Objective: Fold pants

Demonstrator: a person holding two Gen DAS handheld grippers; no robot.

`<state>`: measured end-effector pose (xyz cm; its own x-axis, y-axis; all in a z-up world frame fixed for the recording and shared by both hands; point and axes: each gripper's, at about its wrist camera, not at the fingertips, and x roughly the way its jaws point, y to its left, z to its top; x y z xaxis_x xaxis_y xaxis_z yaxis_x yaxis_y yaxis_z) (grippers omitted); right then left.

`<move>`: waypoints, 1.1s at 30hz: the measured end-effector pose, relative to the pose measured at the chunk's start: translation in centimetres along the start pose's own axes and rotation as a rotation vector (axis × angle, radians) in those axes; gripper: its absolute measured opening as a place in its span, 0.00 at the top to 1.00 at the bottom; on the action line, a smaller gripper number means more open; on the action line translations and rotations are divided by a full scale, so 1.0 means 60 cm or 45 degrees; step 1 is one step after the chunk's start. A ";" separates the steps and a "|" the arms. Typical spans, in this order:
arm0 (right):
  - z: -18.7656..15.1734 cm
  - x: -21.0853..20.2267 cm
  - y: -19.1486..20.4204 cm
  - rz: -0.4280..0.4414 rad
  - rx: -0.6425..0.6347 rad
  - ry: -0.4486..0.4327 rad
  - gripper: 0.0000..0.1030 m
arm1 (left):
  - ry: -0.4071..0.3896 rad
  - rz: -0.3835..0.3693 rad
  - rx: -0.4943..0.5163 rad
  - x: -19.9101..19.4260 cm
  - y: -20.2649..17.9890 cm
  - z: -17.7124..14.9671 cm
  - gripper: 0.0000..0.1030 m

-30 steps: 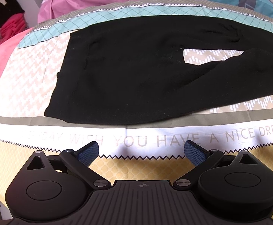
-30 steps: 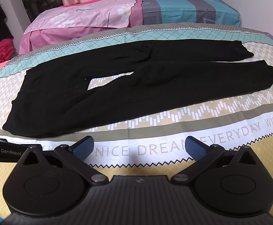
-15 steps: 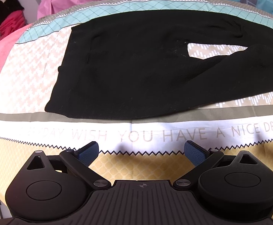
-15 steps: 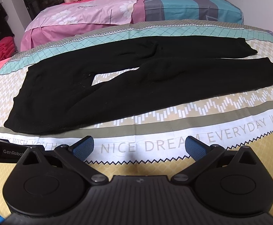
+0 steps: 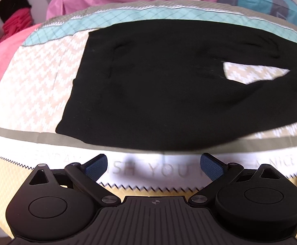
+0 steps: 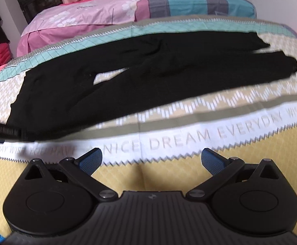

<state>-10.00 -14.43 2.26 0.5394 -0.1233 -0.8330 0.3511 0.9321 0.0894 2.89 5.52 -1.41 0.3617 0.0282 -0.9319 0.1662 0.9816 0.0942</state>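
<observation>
Black pants [image 5: 158,94] lie flat on a patterned bedspread, waist to the left, both legs running right. In the right wrist view the pants [image 6: 140,77] show whole, with leg cuffs at the far right. My left gripper [image 5: 153,168] is open and empty, just short of the waist's near edge. My right gripper [image 6: 151,160] is open and empty, above the printed white band in front of the near leg. The left gripper's body [image 6: 5,130] shows at the left edge of the right wrist view.
The bedspread [image 6: 189,110] has teal, beige, white and yellow bands with printed words. Folded pink and teal-grey bedding [image 6: 140,6] lies along the far side. Red and dark clothes [image 5: 15,20] are stacked off the bed's left.
Both grippers have moved forward and lower toward the pants, which now fill more of both views. The jaws stay open.
</observation>
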 end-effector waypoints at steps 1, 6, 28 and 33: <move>-0.006 -0.001 -0.006 -0.002 0.008 0.002 0.00 | 0.012 0.001 -0.018 0.009 0.005 0.007 0.00; -0.012 0.001 -0.052 -0.012 0.070 -0.022 0.00 | 0.063 -0.002 -0.084 0.044 0.009 0.034 0.00; 0.204 0.142 -0.484 -0.307 0.719 -0.244 0.33 | 0.136 0.120 -0.310 0.133 -0.036 0.076 0.00; 0.213 0.140 -0.498 -0.237 0.664 -0.291 0.89 | 0.128 0.115 -0.304 0.135 -0.031 0.077 0.00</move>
<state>-6.19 -47.67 -0.40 0.5631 -0.3928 -0.7270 0.7540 0.6043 0.2575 9.75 3.06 -7.51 0.2704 0.1242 -0.9547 -0.0875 0.9907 0.1041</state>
